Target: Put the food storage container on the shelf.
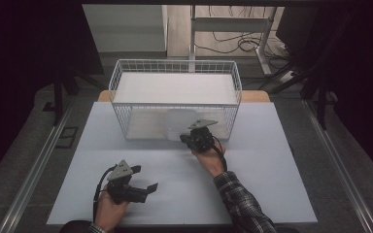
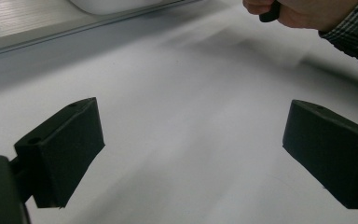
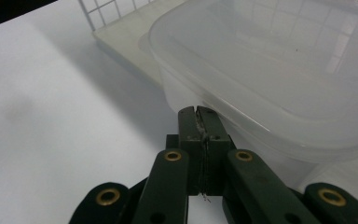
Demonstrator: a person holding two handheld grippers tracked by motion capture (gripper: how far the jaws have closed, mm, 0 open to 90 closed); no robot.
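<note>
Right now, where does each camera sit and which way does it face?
High view: above the person's side, facing forward and down on the table; forearms, left gripper, right gripper.
Left gripper view: on the left gripper, jaws wide apart over the tabletop; other hand beyond.
Right gripper view: on the shut right gripper, at a clear plastic container.
Shared: container, wire basket.

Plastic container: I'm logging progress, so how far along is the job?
Done: the right gripper sits at the plastic container by the wire basket, jaws shut against its wall. In hand: possibly a pinch on the rim; unclear. Left: moving the container; the left gripper is open, away from it.
</note>
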